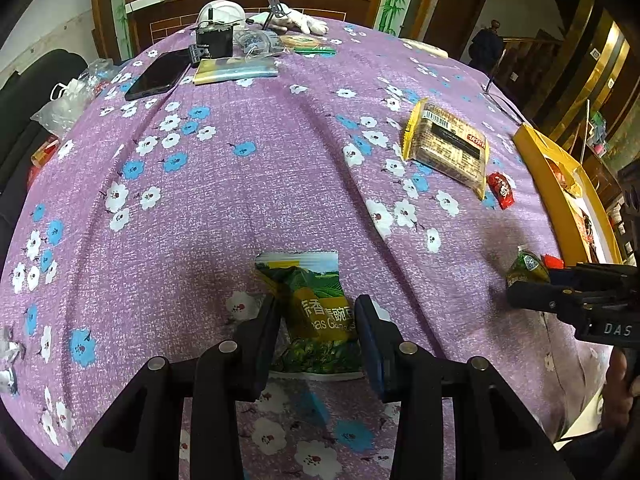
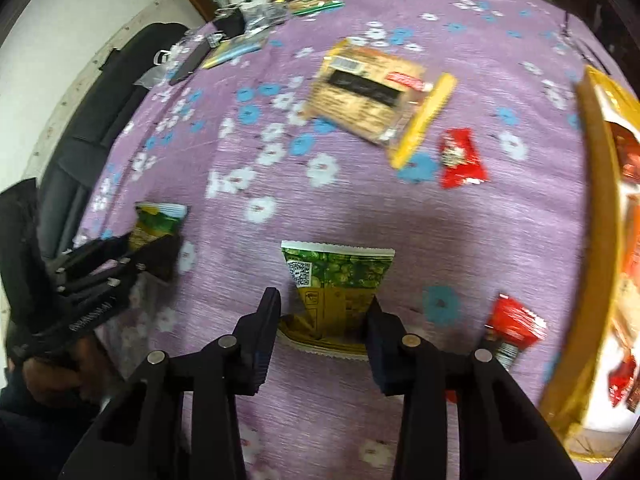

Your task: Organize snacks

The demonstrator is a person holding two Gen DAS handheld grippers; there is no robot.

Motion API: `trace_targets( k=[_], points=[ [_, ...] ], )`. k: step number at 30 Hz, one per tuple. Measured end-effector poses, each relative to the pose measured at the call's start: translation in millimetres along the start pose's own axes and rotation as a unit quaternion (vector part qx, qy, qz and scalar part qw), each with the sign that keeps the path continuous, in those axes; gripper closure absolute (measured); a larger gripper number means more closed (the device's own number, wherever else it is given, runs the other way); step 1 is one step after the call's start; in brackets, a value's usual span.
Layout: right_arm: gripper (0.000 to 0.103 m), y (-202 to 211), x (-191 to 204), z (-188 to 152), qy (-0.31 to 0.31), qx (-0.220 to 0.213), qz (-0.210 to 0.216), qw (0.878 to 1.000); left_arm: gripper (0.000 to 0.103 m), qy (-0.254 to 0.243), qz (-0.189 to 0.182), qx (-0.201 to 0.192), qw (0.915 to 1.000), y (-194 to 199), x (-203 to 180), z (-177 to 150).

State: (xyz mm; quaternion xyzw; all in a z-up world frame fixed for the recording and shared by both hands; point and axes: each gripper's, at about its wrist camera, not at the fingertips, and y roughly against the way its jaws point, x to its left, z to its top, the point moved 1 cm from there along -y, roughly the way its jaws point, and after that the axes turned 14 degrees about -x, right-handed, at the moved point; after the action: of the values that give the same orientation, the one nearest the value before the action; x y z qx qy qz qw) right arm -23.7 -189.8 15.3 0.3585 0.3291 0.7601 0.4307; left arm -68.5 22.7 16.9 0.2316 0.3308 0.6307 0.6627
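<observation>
Item: counter under a purple floral cloth (image 1: 256, 184), snacks scattered on it.

Left gripper (image 1: 316, 320): clamped on a green pea packet (image 1: 316, 308), both fingers pressed to its sides; the packet lay on the cloth, on the side of the yellow box (image 1: 532, 148) away from the counter's edge, well apart from it.

Right gripper (image 2: 322, 312): closed on a second green pea packet (image 2: 336, 280), QR code facing up, near the yellow box; this view was blurred, so whether the packet sat lifted off the cloth could not be told.

Large yellow-edged cracker pack (image 1: 448, 144): flat on the cloth, beyond both pea packets, near the box.

Small red sachet (image 1: 502, 190): just beside the cracker pack, between it and the box.

Second red sachet (image 2: 512, 328): just beside the right gripper, close to the box wall.

Yellow box: at the counter's edge, red wrappers visible inside.

Black phone (image 1: 158, 76): at the far side, well apart from the box.
</observation>
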Motion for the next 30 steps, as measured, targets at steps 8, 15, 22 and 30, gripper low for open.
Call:
trace_targets(
  k=[8,15,22,30],
  points=[
    [0.064,-9.0,9.6,-2.1,0.045,0.012,-0.015,0.999,0.062,0.024,0.02,-0.013,0.9994,15.2,6.8,-4.7],
    [0.063,-12.8,17.0,-1.8,0.07,0.017,-0.023,0.997,0.062,0.055,0.048,-0.026,0.997,34.3,18.5,-12.3],
    [0.064,-14.6,9.2,4.2,0.044,0.03,-0.006,0.999,0.062,0.08,0.069,-0.043,0.9935,51.6,24.1,-18.2],
    [0.057,-21.2,20.1,7.3,0.086,0.064,-0.008,0.994,0.062,0.094,0.095,-0.064,0.9889,73.0,25.0,-22.7]
  ],
)
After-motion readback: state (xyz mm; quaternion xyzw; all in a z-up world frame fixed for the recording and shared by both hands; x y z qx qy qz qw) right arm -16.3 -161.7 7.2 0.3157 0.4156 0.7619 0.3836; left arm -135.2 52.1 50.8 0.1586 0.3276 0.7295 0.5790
